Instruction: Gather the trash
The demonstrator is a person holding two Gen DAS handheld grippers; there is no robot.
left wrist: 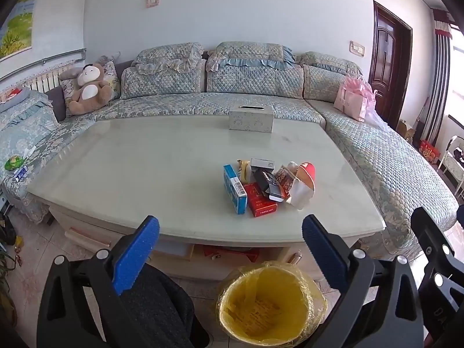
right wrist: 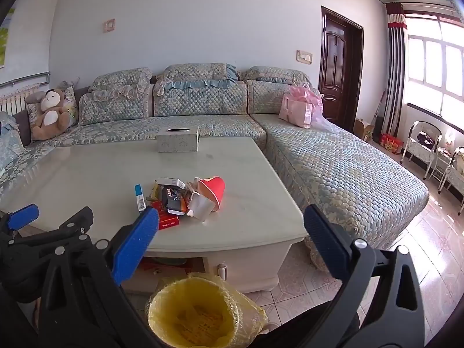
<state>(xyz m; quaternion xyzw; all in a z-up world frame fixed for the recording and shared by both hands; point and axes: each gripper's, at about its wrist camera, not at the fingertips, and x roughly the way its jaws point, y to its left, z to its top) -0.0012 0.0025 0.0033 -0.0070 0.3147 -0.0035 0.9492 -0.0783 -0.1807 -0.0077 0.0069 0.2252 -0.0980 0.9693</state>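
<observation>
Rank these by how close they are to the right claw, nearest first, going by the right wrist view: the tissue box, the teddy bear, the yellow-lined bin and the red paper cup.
1. yellow-lined bin: on the floor, just below the right claw.
2. red paper cup: lying in the trash pile on the table.
3. tissue box: at the table's far edge.
4. teddy bear: on the sofa, far left.

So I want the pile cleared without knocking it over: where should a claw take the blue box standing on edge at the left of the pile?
Probably across the two broad faces of the blue box, at its near, barcoded end. It stands on a long edge with its left face clear of the pile, so come from the table's near edge, pads upright.
</observation>
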